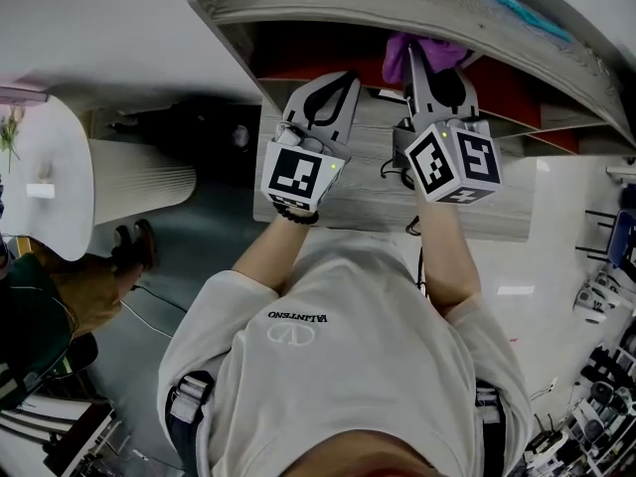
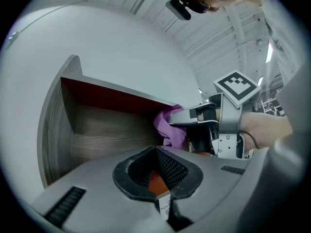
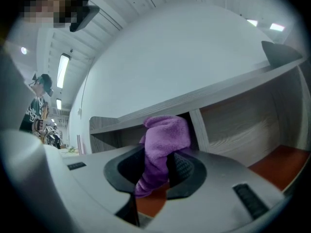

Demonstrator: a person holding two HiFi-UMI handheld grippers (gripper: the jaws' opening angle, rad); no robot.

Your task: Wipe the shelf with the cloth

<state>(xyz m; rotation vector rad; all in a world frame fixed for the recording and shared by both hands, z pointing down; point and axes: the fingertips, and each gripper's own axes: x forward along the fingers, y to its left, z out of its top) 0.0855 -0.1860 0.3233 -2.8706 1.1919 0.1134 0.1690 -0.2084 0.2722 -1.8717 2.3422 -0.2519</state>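
The wood-grain shelf with a red back panel fills the top of the head view. A purple cloth is pinched in my right gripper, which reaches into the shelf's opening. In the right gripper view the cloth stands bunched between the pads of that gripper. My left gripper sits just to the left of it over the shelf board, jaws together with nothing in them. The left gripper view has the cloth and right gripper at its right, ahead of the left gripper.
An upright divider splits the shelf behind the cloth. A teal item lies on the shelf's top. A white round table and a seated person are at the left; equipment racks stand at the right.
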